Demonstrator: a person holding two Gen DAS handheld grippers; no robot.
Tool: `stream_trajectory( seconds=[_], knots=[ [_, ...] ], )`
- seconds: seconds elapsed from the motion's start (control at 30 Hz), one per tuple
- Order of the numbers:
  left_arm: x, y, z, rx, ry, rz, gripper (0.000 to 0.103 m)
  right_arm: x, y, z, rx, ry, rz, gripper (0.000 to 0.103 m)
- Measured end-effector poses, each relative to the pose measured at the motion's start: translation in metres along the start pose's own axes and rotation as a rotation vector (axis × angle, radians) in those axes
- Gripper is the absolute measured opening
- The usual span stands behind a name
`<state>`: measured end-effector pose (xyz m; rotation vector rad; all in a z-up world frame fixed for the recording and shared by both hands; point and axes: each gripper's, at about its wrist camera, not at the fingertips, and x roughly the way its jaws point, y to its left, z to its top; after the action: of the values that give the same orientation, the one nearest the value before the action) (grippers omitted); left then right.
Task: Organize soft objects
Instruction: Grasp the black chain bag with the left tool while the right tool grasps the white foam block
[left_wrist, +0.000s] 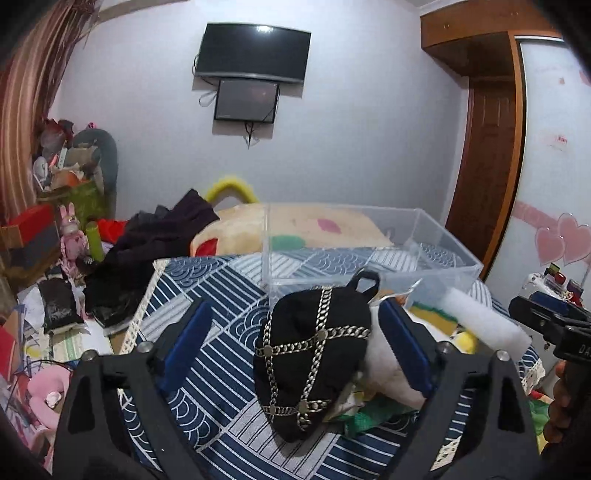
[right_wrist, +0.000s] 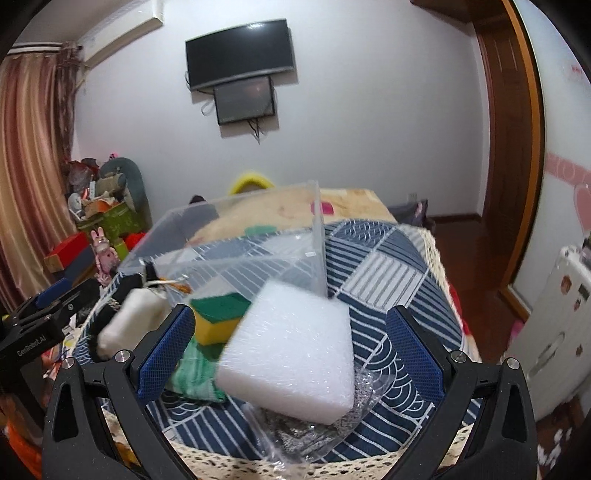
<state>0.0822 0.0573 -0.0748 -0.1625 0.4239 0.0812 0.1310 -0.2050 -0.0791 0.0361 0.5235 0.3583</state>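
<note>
A black pouch with silver chains (left_wrist: 314, 354) lies on the blue patterned tablecloth (left_wrist: 207, 295), between the wide-open jaws of my left gripper (left_wrist: 295, 343). A white plush piece (left_wrist: 391, 354) lies beside it. My right gripper (right_wrist: 291, 350) is open around a white foam block (right_wrist: 291, 350) without touching it; the block rests on a green cloth (right_wrist: 195, 373) and a clear plastic bag (right_wrist: 332, 424). A yellow-green sponge (right_wrist: 218, 314) sits left of the block. A clear plastic bin (left_wrist: 369, 243) (right_wrist: 236, 243) stands behind the pile.
A tan cushion (left_wrist: 317, 225) and dark clothes (left_wrist: 155, 240) lie behind the bin. Clutter and toys cover the floor at left (left_wrist: 48, 295). A wooden door (left_wrist: 484, 147) and wardrobe stand at right. The table's lace edge (right_wrist: 258, 461) is close in front.
</note>
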Motion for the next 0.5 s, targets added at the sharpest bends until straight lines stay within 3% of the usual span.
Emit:
stream_trajectory(
  seconds=[0.23, 0.33, 0.4, 0.5],
  knots=[
    [0.018, -0.003, -0.013, 0.002, 0.093, -0.054, 0.079, 0.020, 0.001, -0.007, 0.007, 0.098, -0.008, 0.103],
    [0.018, -0.006, -0.015, 0.010, 0.100, -0.074, 0.061, 0.024, 0.000, -0.012, 0.026, 0.137, 0.006, 0.103],
    [0.018, -0.008, -0.017, 0.018, 0.111, -0.099, 0.041, 0.024, -0.004, -0.014, 0.047, 0.142, 0.017, 0.103],
    [0.020, -0.011, -0.019, 0.028, 0.132, -0.127, 0.031, 0.017, -0.012, -0.015, 0.086, 0.123, 0.042, 0.101]
  ],
)
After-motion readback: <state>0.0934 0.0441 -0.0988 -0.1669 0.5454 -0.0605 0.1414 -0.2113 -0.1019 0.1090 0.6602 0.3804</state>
